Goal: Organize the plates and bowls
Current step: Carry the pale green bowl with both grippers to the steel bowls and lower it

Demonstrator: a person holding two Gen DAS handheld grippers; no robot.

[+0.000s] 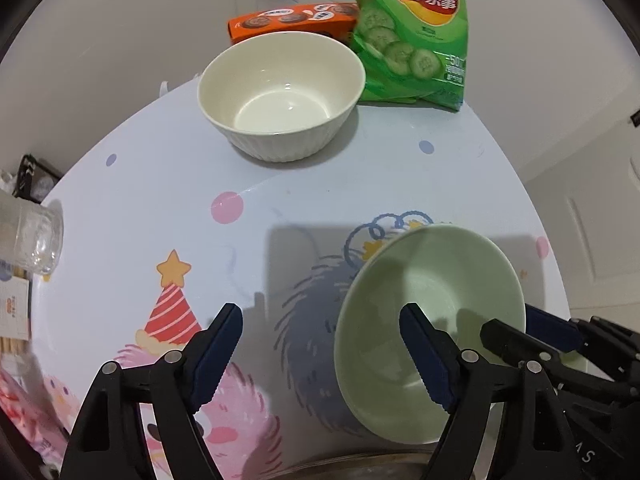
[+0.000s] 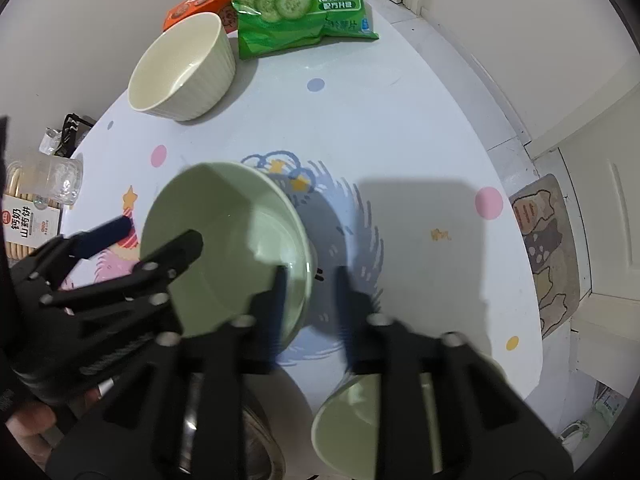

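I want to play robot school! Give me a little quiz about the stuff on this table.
1. True or false: the chips bag is red.
2. Pick one. What sits just in front of the orange box? A) the cream bowl B) a glass C) a spoon
3. Count: how many green bowls show in the right wrist view?

Key:
1. False. It is green.
2. A.
3. Two. The second one peeks out at the bottom edge.
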